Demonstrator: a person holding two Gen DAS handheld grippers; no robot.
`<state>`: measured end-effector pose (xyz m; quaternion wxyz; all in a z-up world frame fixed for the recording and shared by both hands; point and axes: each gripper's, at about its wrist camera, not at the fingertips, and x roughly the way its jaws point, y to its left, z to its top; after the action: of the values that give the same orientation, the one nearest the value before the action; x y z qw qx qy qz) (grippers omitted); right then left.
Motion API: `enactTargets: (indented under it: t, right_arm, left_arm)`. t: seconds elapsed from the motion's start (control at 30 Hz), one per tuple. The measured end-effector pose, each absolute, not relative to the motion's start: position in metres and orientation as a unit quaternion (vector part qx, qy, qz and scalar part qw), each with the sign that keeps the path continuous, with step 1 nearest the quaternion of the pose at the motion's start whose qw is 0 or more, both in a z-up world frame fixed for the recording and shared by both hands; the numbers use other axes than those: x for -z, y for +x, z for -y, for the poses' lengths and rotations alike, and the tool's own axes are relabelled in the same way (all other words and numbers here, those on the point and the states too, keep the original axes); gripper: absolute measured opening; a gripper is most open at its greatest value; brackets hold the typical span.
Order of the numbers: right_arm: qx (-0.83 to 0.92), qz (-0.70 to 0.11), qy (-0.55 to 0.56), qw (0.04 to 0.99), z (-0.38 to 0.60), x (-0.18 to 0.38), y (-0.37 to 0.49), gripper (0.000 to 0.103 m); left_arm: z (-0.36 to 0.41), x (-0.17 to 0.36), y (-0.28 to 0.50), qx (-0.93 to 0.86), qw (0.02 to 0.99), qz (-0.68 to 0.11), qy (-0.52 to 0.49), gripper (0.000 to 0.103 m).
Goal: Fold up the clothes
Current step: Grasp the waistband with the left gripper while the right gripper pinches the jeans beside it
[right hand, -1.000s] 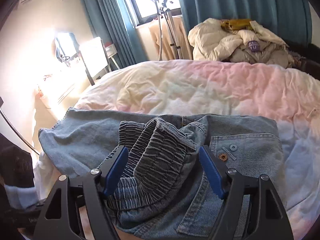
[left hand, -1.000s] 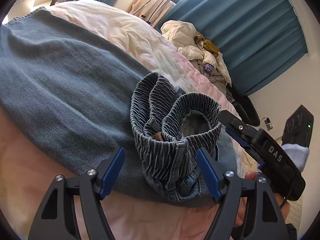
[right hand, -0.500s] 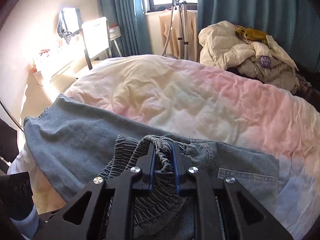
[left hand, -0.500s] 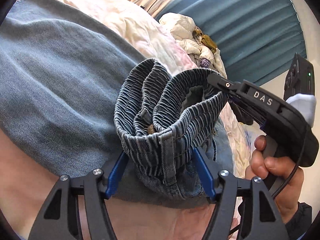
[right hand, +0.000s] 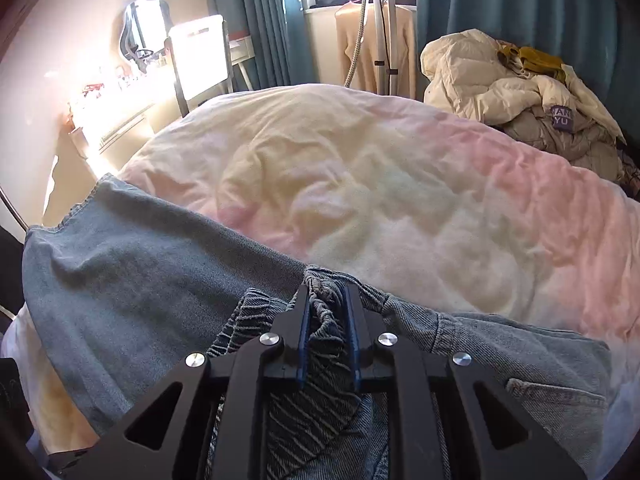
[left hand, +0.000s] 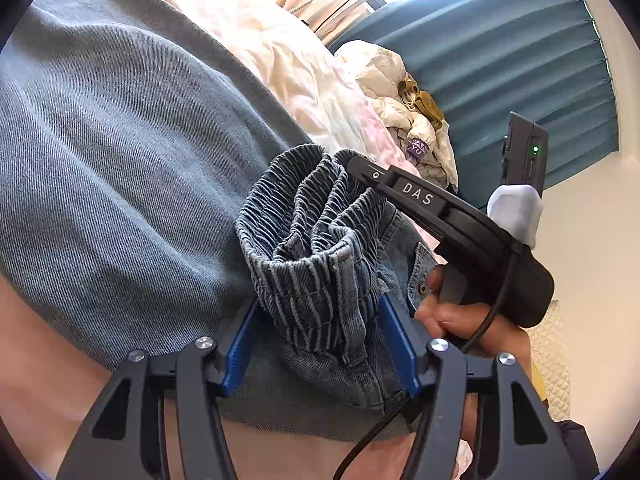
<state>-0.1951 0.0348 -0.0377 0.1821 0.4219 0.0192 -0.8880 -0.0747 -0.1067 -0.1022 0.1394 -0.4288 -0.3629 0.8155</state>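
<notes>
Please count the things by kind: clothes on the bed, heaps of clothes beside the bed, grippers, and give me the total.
Denim garments on the bed: 1, the jeans
Heaps of clothes beside the bed: 1, the cream pile
Grippers: 2, the left gripper and the right gripper
Total: 4

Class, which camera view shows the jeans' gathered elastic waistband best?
The left wrist view: the waistband stands bunched and unobstructed, ribbing and folds clear. The right wrist view shows only a pinch of it, mostly hidden behind the right tool.
</notes>
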Motion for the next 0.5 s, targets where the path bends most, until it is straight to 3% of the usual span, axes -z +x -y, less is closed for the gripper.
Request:
enactTargets:
  t: [0.1,0.33,0.5]
  right_arm:
    - [0.889,-0.007,0.411,0.199,-0.035,0.038,-0.192,0.027]
    - [0.888,0.068,0.399,0.217,-0.075,0.006,-0.168,0.032]
    - [0.910,0.089,0.362,0.180,-0.138,-0.021,-0.107,0.049]
  left_arm:
    - [0.108,0.105,-0.076,-0.814,0.139,0.365,-0.431,0.061]
    - [0.109,0.104,-0.079,-0.812,0.139,0.367,-0.432,0.061]
    - [0.113,0.104,-0.078,-0.807,0.145,0.382,-0.427,0.061]
